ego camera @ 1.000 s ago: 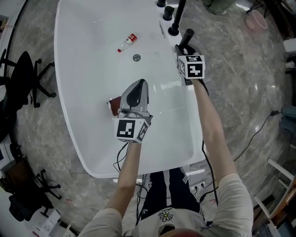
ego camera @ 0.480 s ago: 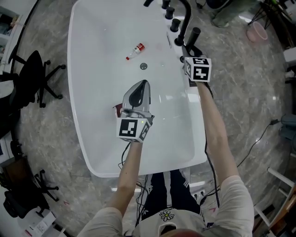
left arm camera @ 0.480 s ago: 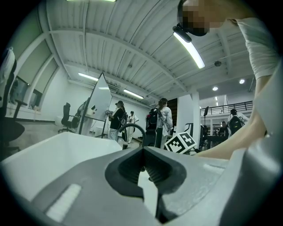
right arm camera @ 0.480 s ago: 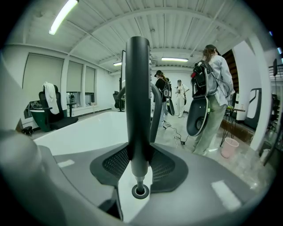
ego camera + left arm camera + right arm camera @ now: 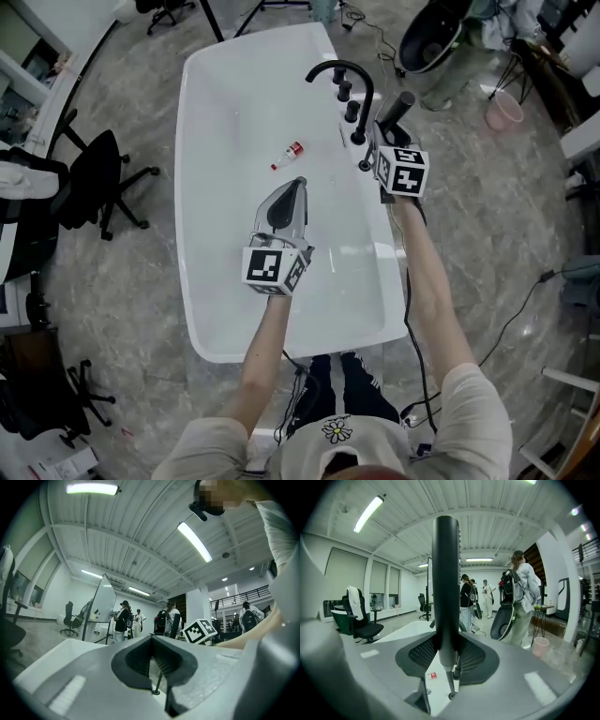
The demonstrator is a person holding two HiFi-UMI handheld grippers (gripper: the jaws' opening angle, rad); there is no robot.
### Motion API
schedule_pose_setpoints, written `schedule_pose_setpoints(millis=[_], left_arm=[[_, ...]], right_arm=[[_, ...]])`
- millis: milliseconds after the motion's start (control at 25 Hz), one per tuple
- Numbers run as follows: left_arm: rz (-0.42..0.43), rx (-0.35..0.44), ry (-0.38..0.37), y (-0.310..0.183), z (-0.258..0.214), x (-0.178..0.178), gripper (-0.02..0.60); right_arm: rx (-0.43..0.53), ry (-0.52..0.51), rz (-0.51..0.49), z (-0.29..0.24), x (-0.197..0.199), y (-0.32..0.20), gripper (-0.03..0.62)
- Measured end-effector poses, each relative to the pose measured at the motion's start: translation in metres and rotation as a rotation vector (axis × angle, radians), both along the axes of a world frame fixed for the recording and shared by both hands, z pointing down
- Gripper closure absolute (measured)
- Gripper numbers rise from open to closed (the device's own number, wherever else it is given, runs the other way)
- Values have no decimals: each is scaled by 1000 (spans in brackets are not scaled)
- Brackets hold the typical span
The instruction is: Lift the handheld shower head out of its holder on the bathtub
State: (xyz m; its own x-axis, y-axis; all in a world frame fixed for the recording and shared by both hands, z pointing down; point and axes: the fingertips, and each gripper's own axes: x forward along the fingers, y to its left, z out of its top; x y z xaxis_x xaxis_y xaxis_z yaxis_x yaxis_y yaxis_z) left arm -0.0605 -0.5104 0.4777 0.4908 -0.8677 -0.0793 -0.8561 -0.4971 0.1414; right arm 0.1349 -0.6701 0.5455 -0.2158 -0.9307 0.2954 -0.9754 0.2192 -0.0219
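Quick status from my end, running this remotely: the right gripper (image 5: 384,139) is clamped on the black cylindrical handle of the handheld shower head (image 5: 396,108), over the far right rim of the white oval bathtub (image 5: 192,253), just beside the black curved faucet (image 5: 349,73) w/ its knobs. In the right gripper view it's obvious: the black handle (image 5: 445,578) stands upright btwn the jaws, both pads pressed on its lower part, so the grab is done imo. Whether it's fully out of the holder, idk. I can't see the holder itself in any view, but the handle's grey lower end looks like it hangs free w/ white tub showing under it, so my guess is the lift is mostly there or just finishing. What's left, prob: keep raising till it's def clear of the rim fittings, and watch the faucet bc it's v close on that side. The left gripper (image 5: 292,185) isn't part of this. It hovers over the middle of the tub, jaws pulled in to a narrow slit w/ nothing btwn them (left gripper view shows only tub white thru the gap). Only other thing in the tub is a small clear bottle with a red cap (image 5: 289,155) lying on the floor of it, well apart from the shower head, so not in the way.
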Motion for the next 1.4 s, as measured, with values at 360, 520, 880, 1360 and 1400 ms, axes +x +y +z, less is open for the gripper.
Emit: schedule_pose_setpoints(millis=[360, 520, 880, 1360, 1400], left_arm=[[15, 61, -8, 37, -80, 4, 581], [17, 87, -19, 58, -104, 3, 580], [7, 149, -8, 114, -152, 4, 581], [-93, 170, -13, 168, -189, -21, 580], [-100, 171, -17, 169, -188, -24, 581]], right_arm=[[134, 45, -30, -122, -24, 62, 442], [197, 73, -64, -167, -36, 105, 442], [348, 44, -198, -262, -70, 236, 442], [349, 12, -291, -250, -116, 343, 442], [345, 0, -291, -245, -117, 347, 442]])
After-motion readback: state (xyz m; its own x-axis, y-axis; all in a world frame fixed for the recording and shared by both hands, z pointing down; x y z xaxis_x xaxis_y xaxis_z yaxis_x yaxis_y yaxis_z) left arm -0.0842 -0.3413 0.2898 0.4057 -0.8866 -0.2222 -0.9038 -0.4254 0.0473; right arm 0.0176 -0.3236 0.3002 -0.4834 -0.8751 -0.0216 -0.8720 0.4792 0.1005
